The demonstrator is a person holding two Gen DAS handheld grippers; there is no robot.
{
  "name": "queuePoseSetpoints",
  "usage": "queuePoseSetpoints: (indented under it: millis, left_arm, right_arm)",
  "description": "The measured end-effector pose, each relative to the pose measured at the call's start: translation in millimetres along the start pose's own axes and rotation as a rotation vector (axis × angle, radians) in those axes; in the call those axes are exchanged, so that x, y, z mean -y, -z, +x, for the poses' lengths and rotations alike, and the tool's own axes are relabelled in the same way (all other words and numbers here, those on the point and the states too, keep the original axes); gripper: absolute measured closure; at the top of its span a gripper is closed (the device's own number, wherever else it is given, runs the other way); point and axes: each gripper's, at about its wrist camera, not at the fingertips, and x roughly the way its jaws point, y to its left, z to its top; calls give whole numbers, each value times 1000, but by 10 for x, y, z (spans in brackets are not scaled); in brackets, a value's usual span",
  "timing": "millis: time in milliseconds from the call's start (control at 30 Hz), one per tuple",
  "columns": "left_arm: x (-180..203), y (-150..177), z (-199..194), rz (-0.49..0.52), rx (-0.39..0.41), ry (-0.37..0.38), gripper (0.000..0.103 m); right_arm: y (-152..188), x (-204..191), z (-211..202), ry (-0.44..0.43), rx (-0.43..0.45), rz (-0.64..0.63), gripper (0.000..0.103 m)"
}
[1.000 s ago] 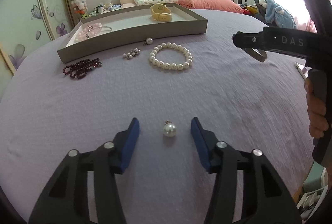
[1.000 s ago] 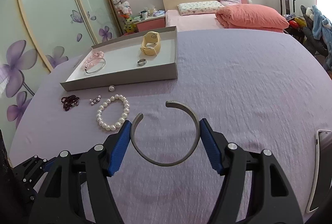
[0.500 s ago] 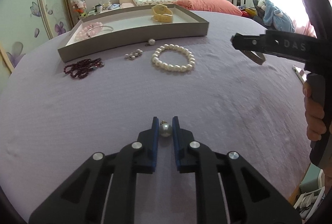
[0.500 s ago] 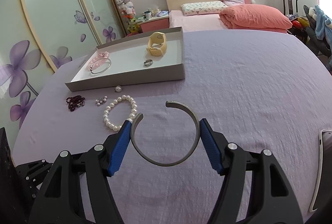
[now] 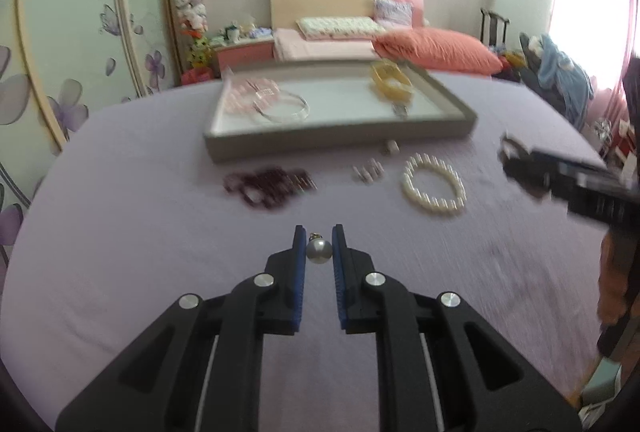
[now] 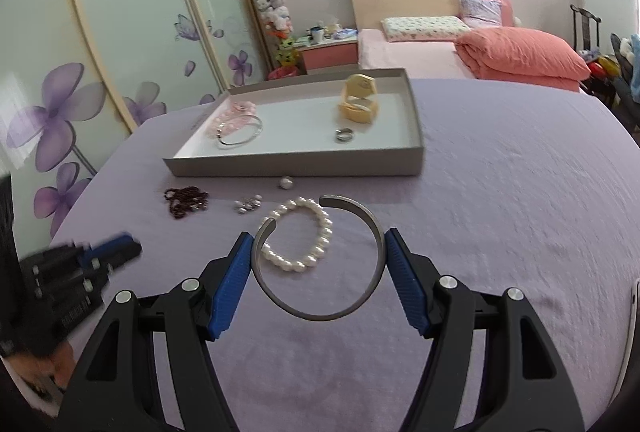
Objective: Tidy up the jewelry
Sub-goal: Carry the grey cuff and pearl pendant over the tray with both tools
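Left claw (image 5: 318,246) jaws closed in from wide apart onto the pearl pendant (image 5: 318,251); pads now pinch it. Claw with pendant lifted off the purple bedspread (image 5: 140,252) and carried toward the grey tray (image 5: 336,138). Right claw (image 6: 320,260), holding the open metal bangle (image 6: 320,258), also nearer the tray, now above the pearl bracelet (image 6: 304,236).

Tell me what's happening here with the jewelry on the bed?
A person is sorting jewelry into a grey tray on a purple bedspread, a tool in each hand. The left tool has just closed on a single pearl pendant. The right tool holds an open silver cuff bangle across its width. A pearl bracelet, dark red beads, a small cluster and a loose pearl lie outside the tray.
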Motion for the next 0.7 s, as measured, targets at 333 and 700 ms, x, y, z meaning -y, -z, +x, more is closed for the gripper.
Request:
queuePoseSetpoints:
  millis: [333, 700]
  left_arm:
    - [-390, -469, -177, -58, 113, -3, 89]
    - [-486, -557, -95, -69, 113, 4, 89]
  right_arm:
    - [-135, -296, 2, -11, 53, -50, 36]
    - [-163, -395, 130, -9, 39, -74, 36]
